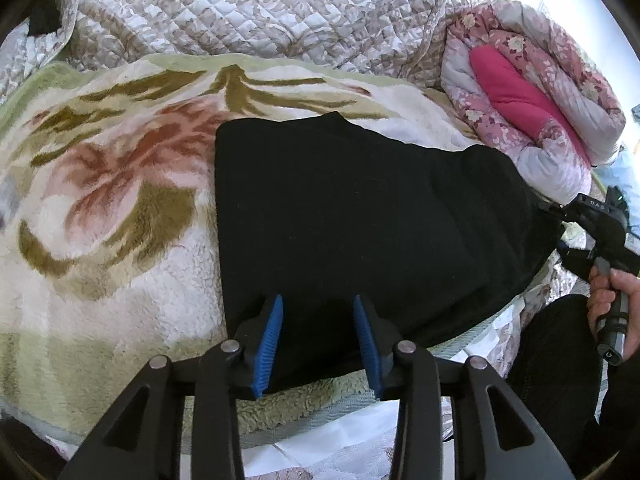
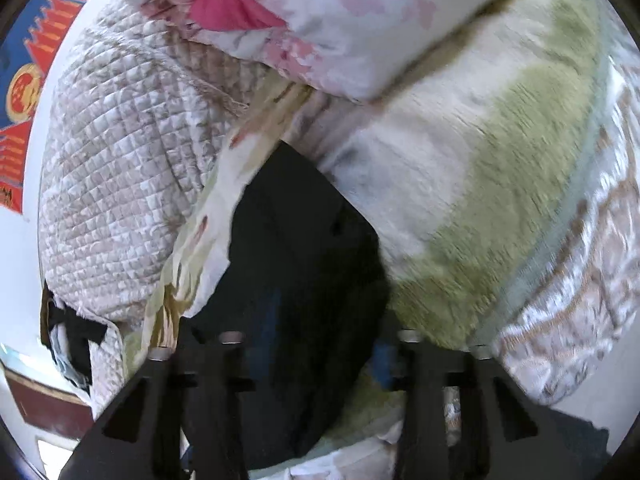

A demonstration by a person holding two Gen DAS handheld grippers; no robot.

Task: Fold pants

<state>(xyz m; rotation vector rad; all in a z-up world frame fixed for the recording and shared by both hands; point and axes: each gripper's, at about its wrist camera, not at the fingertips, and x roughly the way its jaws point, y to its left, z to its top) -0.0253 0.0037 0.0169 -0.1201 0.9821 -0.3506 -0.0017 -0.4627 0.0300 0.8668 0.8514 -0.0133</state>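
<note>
Left gripper nearest the lens: blue pads spread apart, nothing pinched, black cloth showing between them. It sits over the near edge of the black pants; whether the pads touch the fabric I can't tell.

Pants lie folded into a compact dark block on the floral fleece blanket. Left edge runs straight and clean from near the left pad up to a squared far corner. Far edge slopes down toward the right. The right end reaches the right gripper, held in the right hand at the frame's right side.

Right wrist view is motion-blurred. Pants fill the gap ahead of the right gripper; the blue pads are smeared, so grip state can't be read from either view.

Room: open fleece blanket left of the pants and a strip of it on the near side. Quilted bedspread is bunched up behind. Rolled pink floral comforter sits close off the far-right corner, tight on that side.
</note>
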